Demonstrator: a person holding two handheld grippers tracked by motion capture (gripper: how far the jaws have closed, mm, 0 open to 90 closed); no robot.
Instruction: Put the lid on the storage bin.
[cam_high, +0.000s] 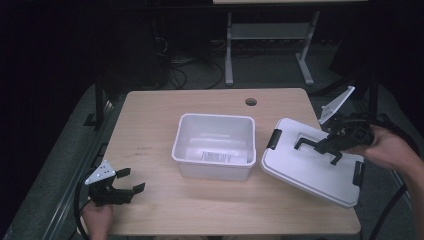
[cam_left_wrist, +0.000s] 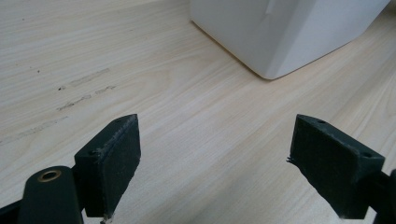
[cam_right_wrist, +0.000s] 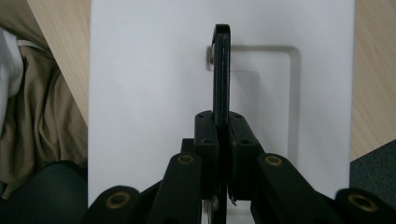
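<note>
At the left tabletop (cam_high: 150, 210) edge, the left gripper (cam_high: 131, 181) idles, fingers spread on nothing. The open white plastic bin (cam_high: 215, 146) sits centre. Just to its right hangs the white rectangular plastic lid (cam_high: 310, 167), tilted, its black handle (cam_right_wrist: 221, 70) pinched by the right gripper (cam_high: 327, 148), so the bin lies leftward.

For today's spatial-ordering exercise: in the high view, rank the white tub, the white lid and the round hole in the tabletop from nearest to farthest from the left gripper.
From the left gripper, at the table's front-left corner:
1. White tub, mid-table, just to its right.
2. Round hole, near the far edge.
3. White lid, right side, held by the right gripper.
</note>
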